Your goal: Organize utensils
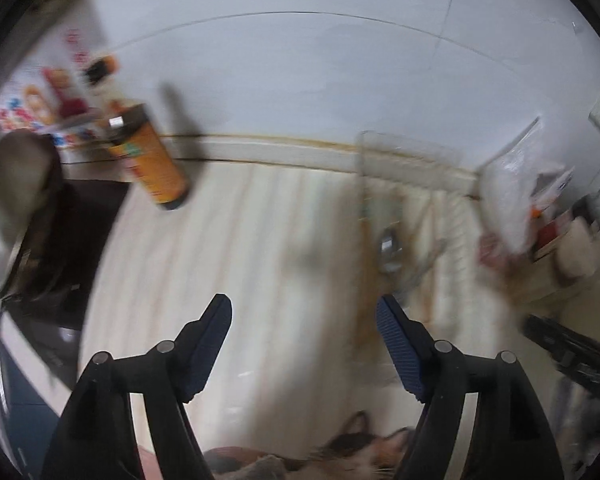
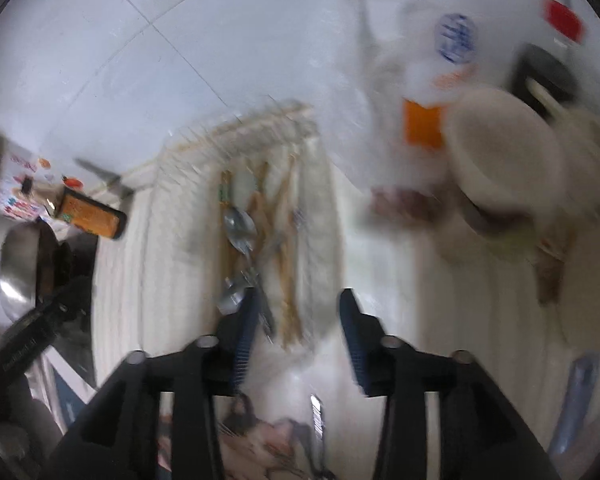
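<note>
Black gripper arms with blue ribbed pads fill the bottom of both wrist views, and both pictures are smeared by motion blur.

Left wrist view: the left gripper [image 1: 304, 320] stands wide apart with nothing between its pads, above a pale striped worktop [image 1: 240, 248]. At about 2 o'clock from it a metal spoon [image 1: 390, 246] lies in a clear tray [image 1: 404, 148] that is too blurred to read in detail. At 10 o'clock an orange can [image 1: 152, 160] stands tilted near the white wall. A dark pan [image 1: 16, 184] sits at the 9 o'clock edge. A cat [image 1: 364, 452] shows at 6 o'clock, below the gripper.

Right wrist view: the right gripper [image 2: 298, 308] is partly spread, its pads apart and gripping nothing. Utensils [image 2: 256, 240], spoons, forks and wooden chopsticks, lie jumbled in the clear tray [image 2: 260, 120] at 12 o'clock, just ahead of its left pad. A pale bowl [image 2: 504, 148] sits at 2 o'clock, in front of a white bottle [image 2: 440, 80] with an orange label. The orange can [image 2: 90, 216] lies at 9 o'clock, with a steel wok [image 2: 18, 260] beyond it at the edge.
</note>
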The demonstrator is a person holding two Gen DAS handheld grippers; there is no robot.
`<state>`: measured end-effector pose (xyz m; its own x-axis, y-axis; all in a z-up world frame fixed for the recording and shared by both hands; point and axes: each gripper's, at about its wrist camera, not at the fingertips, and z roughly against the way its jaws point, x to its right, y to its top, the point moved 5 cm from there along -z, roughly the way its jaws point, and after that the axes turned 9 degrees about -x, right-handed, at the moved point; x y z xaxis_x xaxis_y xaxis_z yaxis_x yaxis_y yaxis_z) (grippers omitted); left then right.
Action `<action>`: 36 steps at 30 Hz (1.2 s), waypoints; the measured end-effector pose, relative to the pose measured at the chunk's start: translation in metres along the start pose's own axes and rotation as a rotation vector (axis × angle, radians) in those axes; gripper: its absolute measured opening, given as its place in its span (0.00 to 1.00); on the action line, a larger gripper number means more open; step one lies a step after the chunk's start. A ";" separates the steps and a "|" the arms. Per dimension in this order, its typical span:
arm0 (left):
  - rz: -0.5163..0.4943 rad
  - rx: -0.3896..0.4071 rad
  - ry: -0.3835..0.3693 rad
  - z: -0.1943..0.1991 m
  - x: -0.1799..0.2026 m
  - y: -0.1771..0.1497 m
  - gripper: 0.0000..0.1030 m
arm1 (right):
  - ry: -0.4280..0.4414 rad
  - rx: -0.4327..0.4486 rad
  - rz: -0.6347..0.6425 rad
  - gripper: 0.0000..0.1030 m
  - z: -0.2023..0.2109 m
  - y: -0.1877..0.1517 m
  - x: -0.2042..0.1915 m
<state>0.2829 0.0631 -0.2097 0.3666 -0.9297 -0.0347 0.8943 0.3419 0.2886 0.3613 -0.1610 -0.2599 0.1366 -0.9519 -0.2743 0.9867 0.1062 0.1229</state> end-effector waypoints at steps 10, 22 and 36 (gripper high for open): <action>-0.054 -0.165 0.092 -0.077 -0.025 -0.126 1.00 | -0.041 -0.312 -0.001 0.48 -0.089 -0.145 0.019; -0.097 -0.249 0.099 -0.099 -0.014 -0.174 1.00 | -0.204 -0.280 0.099 0.08 -0.111 -0.175 0.002; -0.215 -0.383 -0.109 -0.101 0.098 -0.195 0.99 | -0.183 -0.259 -0.176 0.08 -0.066 -0.177 0.124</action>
<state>0.1707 -0.0806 -0.3658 0.1512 -0.9871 0.0517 0.9852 0.1463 -0.0893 0.2099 -0.2791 -0.3790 -0.0320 -0.9953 -0.0912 0.9864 -0.0167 -0.1633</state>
